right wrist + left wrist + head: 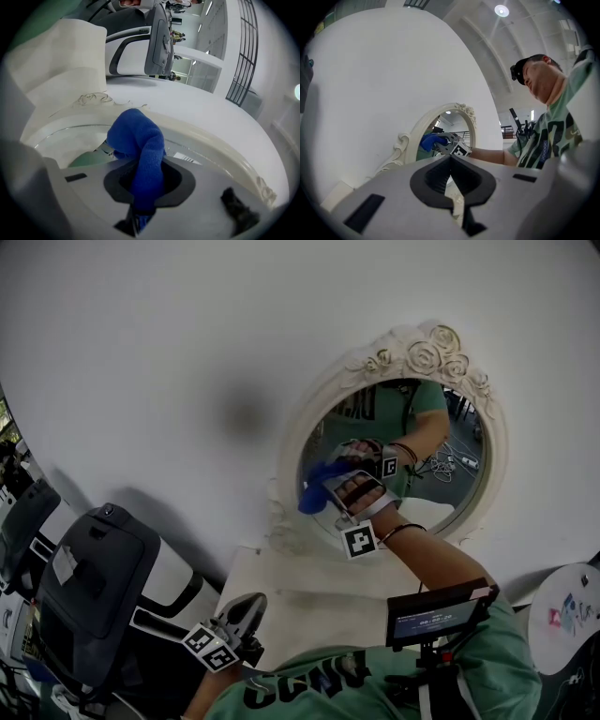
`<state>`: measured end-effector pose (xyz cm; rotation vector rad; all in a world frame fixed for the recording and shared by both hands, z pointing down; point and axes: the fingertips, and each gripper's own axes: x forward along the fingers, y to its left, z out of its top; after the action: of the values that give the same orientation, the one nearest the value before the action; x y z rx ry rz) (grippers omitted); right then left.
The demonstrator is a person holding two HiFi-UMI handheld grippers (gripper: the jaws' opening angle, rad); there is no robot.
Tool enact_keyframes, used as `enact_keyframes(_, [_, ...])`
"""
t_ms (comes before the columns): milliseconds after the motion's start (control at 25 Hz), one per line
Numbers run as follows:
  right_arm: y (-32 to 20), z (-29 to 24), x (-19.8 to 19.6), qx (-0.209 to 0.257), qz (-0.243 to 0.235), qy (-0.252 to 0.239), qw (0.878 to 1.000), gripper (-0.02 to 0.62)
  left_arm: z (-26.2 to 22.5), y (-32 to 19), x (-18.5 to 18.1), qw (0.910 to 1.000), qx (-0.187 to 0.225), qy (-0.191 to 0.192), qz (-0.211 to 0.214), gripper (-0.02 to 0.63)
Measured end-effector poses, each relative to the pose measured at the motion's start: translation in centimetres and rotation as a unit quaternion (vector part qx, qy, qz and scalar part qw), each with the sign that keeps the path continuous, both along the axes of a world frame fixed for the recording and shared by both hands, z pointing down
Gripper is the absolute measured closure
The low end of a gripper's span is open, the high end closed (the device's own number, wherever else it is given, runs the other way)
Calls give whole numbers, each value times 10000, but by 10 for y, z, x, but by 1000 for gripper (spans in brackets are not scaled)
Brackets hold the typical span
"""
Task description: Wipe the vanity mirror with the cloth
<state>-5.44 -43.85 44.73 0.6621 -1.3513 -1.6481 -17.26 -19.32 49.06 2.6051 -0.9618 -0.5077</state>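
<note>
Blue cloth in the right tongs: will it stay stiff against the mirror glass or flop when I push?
Probably floppy: the cloth bends limply above the right tongs. Its fuzzy pile likely grips, not slides, across the mirror.

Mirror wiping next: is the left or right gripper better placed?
Right. The right gripper grips the blue cloth at the mirror; the left gripper is shut on nothing, down away from it.

The cloth [140,150] is deep blue. The mirror frame [427,352] is cream-white with carved roses. The wall [141,352] is plain white, and the shirt [487,652] is green.
</note>
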Motion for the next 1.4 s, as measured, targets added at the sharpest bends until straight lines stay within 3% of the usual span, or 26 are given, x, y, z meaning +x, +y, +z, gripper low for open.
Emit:
enact_keyframes(280, [23,-9,149,129,865,-31,9962,546,-9,-19,66,9971,71,-72,758,606])
enact_keyframes(520, [47,-12,296,263,2048,151,9783,546,-15,-25,120,9909,115,-103,1341,606])
enact_keyframes(720, [60,-12,362,232,2630,82,9645,546,-16,-23,142,9880,122,-124,1537,606])
enact_keyframes(920, [62,-13,361,104,2792,-124,9601,546,-18,-17,140,9885,163,-133,1498,606])
enact_keyframes(1080, [61,-15,341,83,2743,-218,9614,546,-13,-14,114,9928,99,-128,1183,606])
enact_keyframes(1280, [44,6,226,-90,1689,-47,9856,546,-6,-8,78,9970,11,-67,772,606])
enact_keyframes(1400, [33,30,148,-273,1082,-3,9938,546,-2,-3,54,9984,-21,-73,563,606])
